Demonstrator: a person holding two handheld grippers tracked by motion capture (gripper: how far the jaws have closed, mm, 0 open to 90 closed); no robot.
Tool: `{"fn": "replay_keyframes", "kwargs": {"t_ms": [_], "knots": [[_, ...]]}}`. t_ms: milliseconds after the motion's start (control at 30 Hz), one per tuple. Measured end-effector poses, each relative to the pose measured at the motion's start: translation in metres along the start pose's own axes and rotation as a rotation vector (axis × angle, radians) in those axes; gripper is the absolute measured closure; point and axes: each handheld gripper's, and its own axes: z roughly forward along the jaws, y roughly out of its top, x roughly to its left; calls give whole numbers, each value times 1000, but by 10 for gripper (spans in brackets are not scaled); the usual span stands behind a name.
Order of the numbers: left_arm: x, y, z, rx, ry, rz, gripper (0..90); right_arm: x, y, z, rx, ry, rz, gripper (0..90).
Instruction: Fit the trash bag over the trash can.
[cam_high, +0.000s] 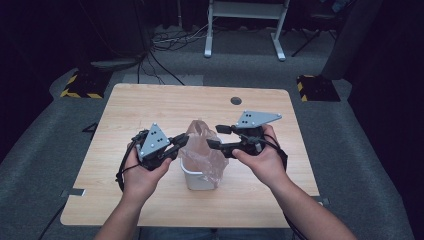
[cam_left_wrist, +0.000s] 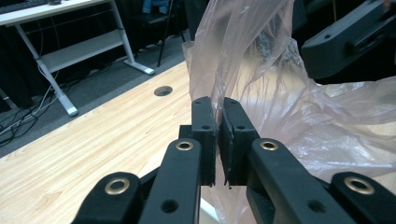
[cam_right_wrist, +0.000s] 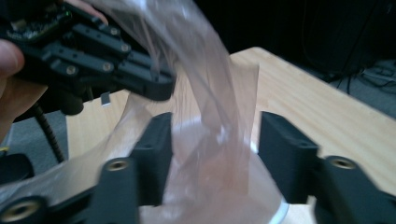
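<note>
Thin, translucent pinkish plastic bag, crinkled and glossy, draped in and over small white plastic bin near front middle of light wooden table. Upper film pulled up into creased peak. Left gripper clamped on fold of that film. Right gripper spread wide, film hanging loose between jaws, unpinched.

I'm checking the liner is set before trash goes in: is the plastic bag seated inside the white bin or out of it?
Partly in: the plastic bag drapes into the white bin, but its top is bunched above the rim, pinched by the left tongs.
</note>
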Motion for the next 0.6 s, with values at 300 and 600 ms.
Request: {"fn": "replay_keyframes", "kwargs": {"t_ms": [300,600], "knots": [[8,-7,-6,1,7,9,868,-9,11,14,22,8,7,888],[17,-12,-12,-1,23,11,867,-15,11,-10,45,8,59,900]]}}
